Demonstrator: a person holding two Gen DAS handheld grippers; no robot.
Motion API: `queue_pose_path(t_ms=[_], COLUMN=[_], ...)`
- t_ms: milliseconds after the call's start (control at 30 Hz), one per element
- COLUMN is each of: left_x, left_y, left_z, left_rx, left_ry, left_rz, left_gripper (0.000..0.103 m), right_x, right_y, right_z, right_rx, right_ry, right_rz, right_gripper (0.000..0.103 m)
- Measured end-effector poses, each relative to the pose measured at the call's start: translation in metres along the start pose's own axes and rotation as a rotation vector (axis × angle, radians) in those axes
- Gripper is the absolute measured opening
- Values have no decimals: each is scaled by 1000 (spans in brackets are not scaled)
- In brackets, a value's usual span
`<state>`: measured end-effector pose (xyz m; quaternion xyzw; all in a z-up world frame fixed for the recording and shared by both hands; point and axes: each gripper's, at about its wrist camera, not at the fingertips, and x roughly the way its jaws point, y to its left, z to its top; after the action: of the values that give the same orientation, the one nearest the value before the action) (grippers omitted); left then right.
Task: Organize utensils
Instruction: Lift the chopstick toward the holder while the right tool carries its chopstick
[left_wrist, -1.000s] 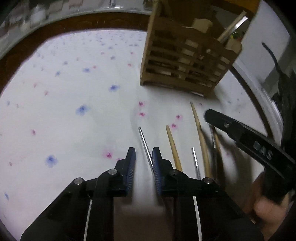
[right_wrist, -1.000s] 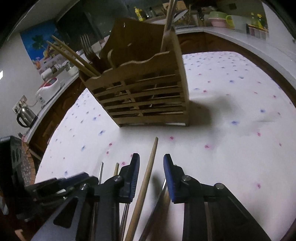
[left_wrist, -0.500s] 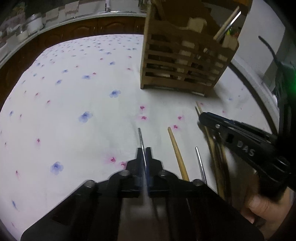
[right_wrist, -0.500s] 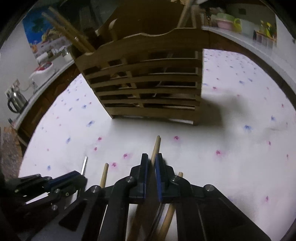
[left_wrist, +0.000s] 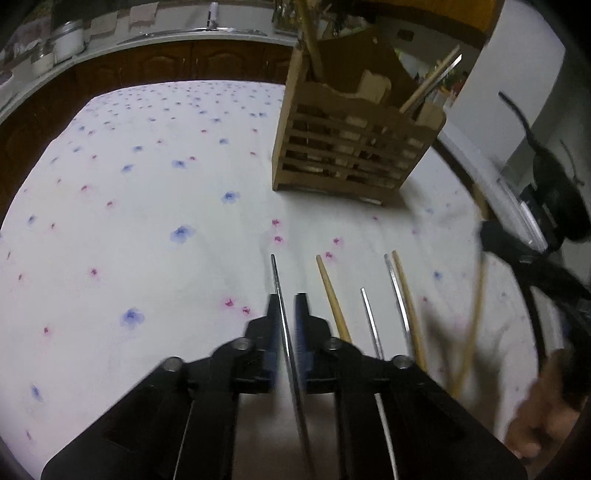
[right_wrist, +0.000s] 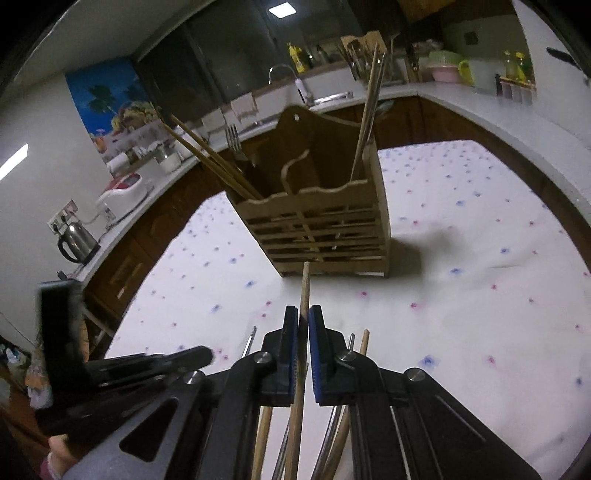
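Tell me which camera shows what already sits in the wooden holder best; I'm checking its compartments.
The right wrist view: the wooden holder shows its open top, with chopsticks and a fork standing inside. The left wrist view shows mostly its slatted side.

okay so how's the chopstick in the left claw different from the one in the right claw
The metal chopstick between the left claw's opening jaws is thin, silvery and shiny; the wooden chopstick in the right claw is thicker, tan and matte. The right claw's jaws are shut tight on the wooden one, while a gap shows beside the metal one. Both point toward the wooden caddy.
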<state>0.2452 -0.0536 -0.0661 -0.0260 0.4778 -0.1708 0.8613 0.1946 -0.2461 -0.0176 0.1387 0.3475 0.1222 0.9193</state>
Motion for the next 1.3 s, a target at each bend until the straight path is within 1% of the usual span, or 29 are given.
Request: queue_pose_path(t_ms=[33, 100, 200, 233, 300, 367, 400, 467, 533, 567, 667, 733, 767, 900, 1133, 1300], left_x=[5, 17, 35, 39, 40, 41, 40, 38, 29, 22, -6, -29, -42, -82, -132, -151], left_y=[-3, -7, -12, -15, -24, -26, -25, -18, -11, -10, -6, -7, -6, -8, -9, -9], left_z=[-1, 1, 1, 0, 0, -1, 0, 0, -1, -1, -4, -6, -8, -8, -2, 2], left_rx=[8, 24, 58, 76, 137, 157, 156, 131, 105, 94, 62, 57, 53, 39, 28, 33], left_ry=[10, 32, 73, 74, 45, 43, 45, 54, 36, 23, -34, -72, -97, -169, -267, -321], left_rz=[15, 43, 71, 85, 133, 144, 138, 105, 73, 66, 10, -14, -40, -101, -156, -158], left_gripper=[22, 27, 27, 26, 24, 17, 7, 6, 4, 4, 4, 4, 4, 4, 4, 4], right_x=[-6, -10, -22, -25, -29, -34, -36, -40, -42, -43, -49, -54, -56, -66, -86, -98], right_y=[-1, -1, -6, -7, -10, -11, -11, -11, -11, -11, -8, -6, -4, 1, 12, 15], right_z=[-2, -3, -8, -9, -10, -11, -12, -12, -13, -13, -13, -12, -11, -9, -5, 2], right_rx=[4, 13, 33, 36, 46, 53, 54, 54, 56, 58, 53, 49, 45, 37, 10, -1], right_ry=[-10, -20, -33, -36, -41, -48, -51, -58, -63, -66, -78, -86, -92, -113, -154, -191], right_rz=[2, 2, 1, 0, 0, 3, 4, 4, 9, 11, 24, 30, 34, 48, 57, 52], right_gripper=[6, 6, 6, 6, 6, 6, 6, 6, 6, 6, 6, 6, 6, 6, 6, 6])
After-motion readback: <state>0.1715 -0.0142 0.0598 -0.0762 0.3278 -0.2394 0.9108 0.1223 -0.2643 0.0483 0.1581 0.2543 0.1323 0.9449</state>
